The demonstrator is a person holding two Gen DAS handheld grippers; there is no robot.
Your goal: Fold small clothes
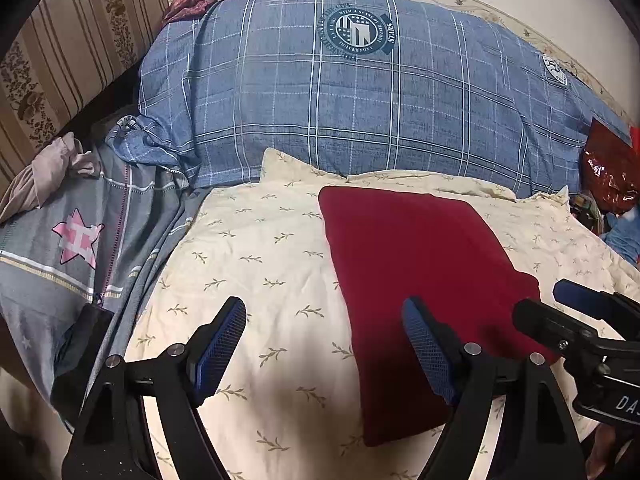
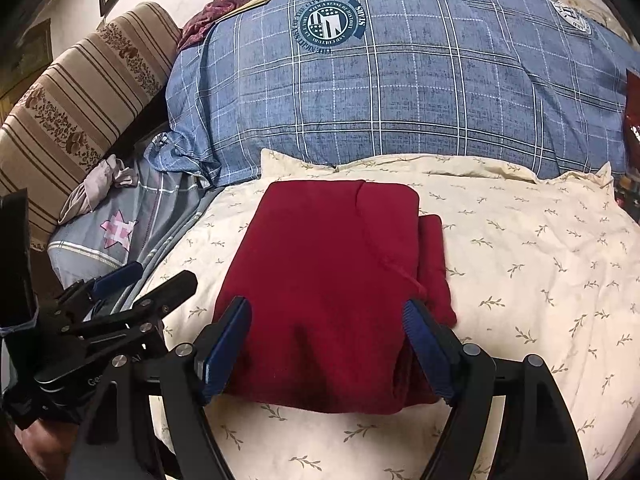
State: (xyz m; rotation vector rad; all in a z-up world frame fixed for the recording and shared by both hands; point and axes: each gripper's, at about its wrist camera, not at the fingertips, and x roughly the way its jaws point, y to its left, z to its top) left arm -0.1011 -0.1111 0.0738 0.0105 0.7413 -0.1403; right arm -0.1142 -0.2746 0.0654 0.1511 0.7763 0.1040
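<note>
Left wrist view. One garment point(image 1: 416, 272), dark red, lying folded into a rough rectangle on the cream sheet point(image 1: 256, 248), running from centre toward 5 o'clock. My left gripper point(image 1: 324, 344) hangs over its left edge with the jaws wide apart and nothing between the pads; one finger is over bare sheet, the other over the cloth. The right gripper point(image 1: 580, 312) comes in at 3 o'clock. One blue plaid quilt point(image 1: 360, 100) at 12 o'clock, one striped cushion point(image 1: 68, 52) at 10, one grey cloth with a pink star point(image 1: 76, 236) at 9.

Right wrist view. The same single garment point(image 2: 328, 272) sits at centre, and here I see stacked layers, with a lower layer sticking out along the right side toward 3 o'clock. My right gripper point(image 2: 326, 344) straddles the near end, jaws apart and clamped on nothing. The left gripper point(image 2: 140, 280) shows at 8 o'clock.

Handling, as I judge it: soft, light, limp knit, not fragile, and it will sag and slide layer over layer. I would pinch both near corners through all layers, at 6 o'clock.

Count: garments one, grippers two, quilts one, cushions one.
</note>
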